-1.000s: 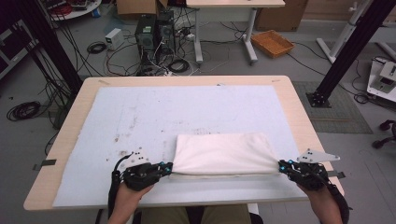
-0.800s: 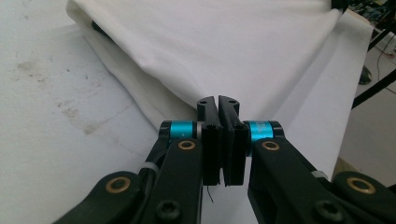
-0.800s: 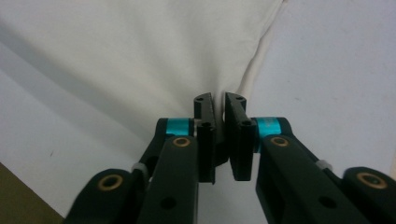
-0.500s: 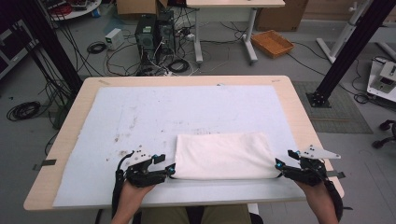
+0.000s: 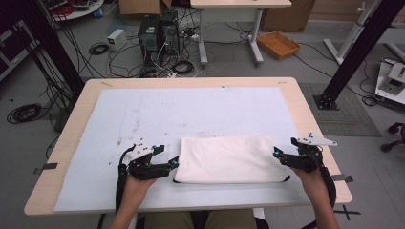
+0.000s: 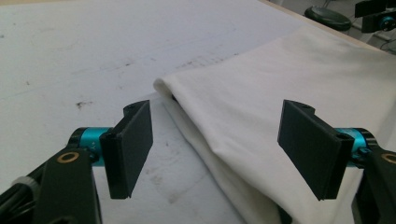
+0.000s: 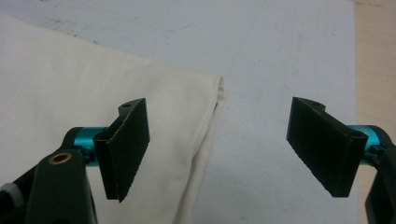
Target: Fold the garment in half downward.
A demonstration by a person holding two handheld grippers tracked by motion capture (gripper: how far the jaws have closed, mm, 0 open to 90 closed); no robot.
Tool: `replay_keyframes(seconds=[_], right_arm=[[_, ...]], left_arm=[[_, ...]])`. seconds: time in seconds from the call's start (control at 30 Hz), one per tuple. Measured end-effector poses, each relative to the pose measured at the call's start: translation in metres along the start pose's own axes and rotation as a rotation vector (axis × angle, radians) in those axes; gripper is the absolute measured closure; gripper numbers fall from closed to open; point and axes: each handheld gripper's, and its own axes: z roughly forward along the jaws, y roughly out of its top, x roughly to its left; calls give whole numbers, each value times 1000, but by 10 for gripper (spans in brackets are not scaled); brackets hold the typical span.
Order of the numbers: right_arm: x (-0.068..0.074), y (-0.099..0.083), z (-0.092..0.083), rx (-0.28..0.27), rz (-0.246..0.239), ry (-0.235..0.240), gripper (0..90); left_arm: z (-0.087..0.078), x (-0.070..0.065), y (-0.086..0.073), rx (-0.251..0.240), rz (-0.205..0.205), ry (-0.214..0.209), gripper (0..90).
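A folded white cloth (image 5: 229, 160) lies flat on the white mat (image 5: 191, 114), near the table's front edge. My left gripper (image 5: 171, 163) sits at the cloth's left end, and its jaws have just been opening. In the left gripper view the cloth's (image 6: 289, 84) folded edge runs between the left gripper's (image 6: 215, 149) wide-apart pads without touching them. My right gripper (image 5: 278, 156) is at the cloth's right end, and its jaws have also just been opening. In the right gripper view the cloth's (image 7: 70, 84) corner lies loose under the right gripper (image 7: 219, 149).
The mat covers most of a wooden table (image 5: 305, 109). Behind the table the floor holds computer towers (image 5: 155, 33), tangled cables (image 5: 176, 67) and an orange tray (image 5: 278, 44). A black frame post (image 5: 353, 57) stands at the right.
Both grippers were shut on the cloth's near corners a second ago. They have opened, let go and drawn slightly outward. The cloth now rests flat.
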Motion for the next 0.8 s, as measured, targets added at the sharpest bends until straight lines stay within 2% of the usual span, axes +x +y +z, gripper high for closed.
replay_keyframes(seconds=[0.07,0.27,0.37,0.8], right_arm=[[1,1,2,13,-18,39,210],[6,5,-1,31,-40,84,210],[8,7,-1,47,-58,91,210],[7,2,-8,40,-36,89,210]], left_arm=[[-3,6,-1,-8,-2,11,265],[-10,14,-1,-27,-20,21,265],[-11,15,-2,-25,-23,26,265],[-9,13,-2,-14,-8,21,265]])
